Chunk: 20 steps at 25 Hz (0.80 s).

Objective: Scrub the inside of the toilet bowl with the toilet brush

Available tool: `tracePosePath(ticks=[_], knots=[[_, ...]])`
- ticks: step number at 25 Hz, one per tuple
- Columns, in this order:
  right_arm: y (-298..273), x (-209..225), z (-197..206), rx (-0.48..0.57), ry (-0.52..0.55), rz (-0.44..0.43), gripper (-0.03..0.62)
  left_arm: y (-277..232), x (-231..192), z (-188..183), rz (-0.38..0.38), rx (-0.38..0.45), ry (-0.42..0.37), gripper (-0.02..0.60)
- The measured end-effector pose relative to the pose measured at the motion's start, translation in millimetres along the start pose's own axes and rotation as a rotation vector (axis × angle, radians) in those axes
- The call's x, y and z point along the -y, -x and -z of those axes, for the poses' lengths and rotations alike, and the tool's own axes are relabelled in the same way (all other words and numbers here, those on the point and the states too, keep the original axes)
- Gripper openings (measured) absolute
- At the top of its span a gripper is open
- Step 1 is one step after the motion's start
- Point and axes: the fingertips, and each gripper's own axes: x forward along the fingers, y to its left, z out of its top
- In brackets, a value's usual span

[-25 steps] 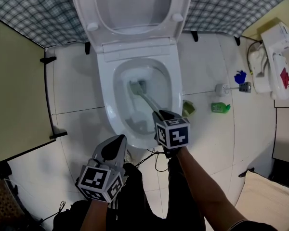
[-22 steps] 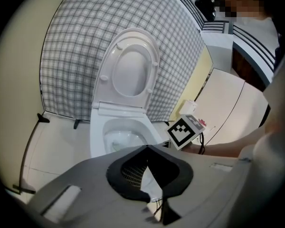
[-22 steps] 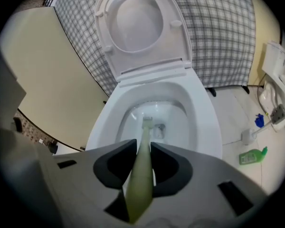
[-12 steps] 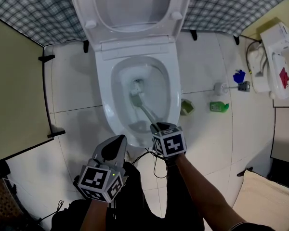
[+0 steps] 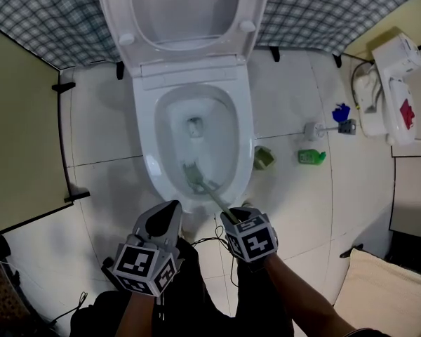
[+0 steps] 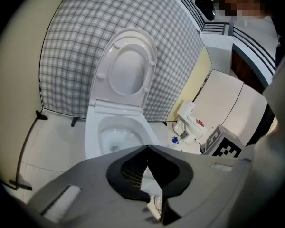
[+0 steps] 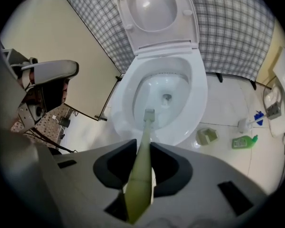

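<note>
The white toilet (image 5: 146,128) stands with lid and seat raised. My right gripper (image 5: 231,216) hangs over the bowl's near rim and is shut on the pale green handle of the toilet brush (image 5: 209,190). The brush head (image 5: 191,174) rests low on the bowl's near inner wall, short of the drain hole (image 5: 194,125). In the right gripper view the handle (image 7: 140,175) runs between the jaws of the right gripper (image 7: 143,144) down to the head (image 7: 149,114). My left gripper (image 5: 170,208) hovers before the toilet's front, shut and holding nothing; its left gripper view shows the left gripper (image 6: 146,147) aimed at the bowl (image 6: 115,139).
A green brush holder (image 5: 264,157), a green bottle (image 5: 311,157) and a second white brush (image 5: 312,129) lie on the tiles right of the toilet. A white appliance (image 5: 389,93) stands at far right. A beige partition (image 5: 21,132) closes the left. A cable (image 5: 212,243) trails on the floor.
My right gripper has drawn back toward me, dragging the brush head from the middle of the bowl to its near wall. The left gripper has stayed put.
</note>
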Motion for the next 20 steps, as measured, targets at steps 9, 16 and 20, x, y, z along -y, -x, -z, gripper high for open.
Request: tracePosePath(ticks=[9, 16, 20], knots=[[18, 21, -29, 0.121, -0.007, 0.062, 0.109, 6, -2, 3, 0.000, 0.001, 0.007, 0.005], [3, 62, -99, 0.167, 0.004, 0.198, 0.109, 9, -6, 0, 0.005, 0.008, 0.012, 0.005], [-6, 86, -144, 0.182, 0.015, 0.266, 0.109, 12, -11, -3, 0.004, 0.019, 0.018, 0.005]])
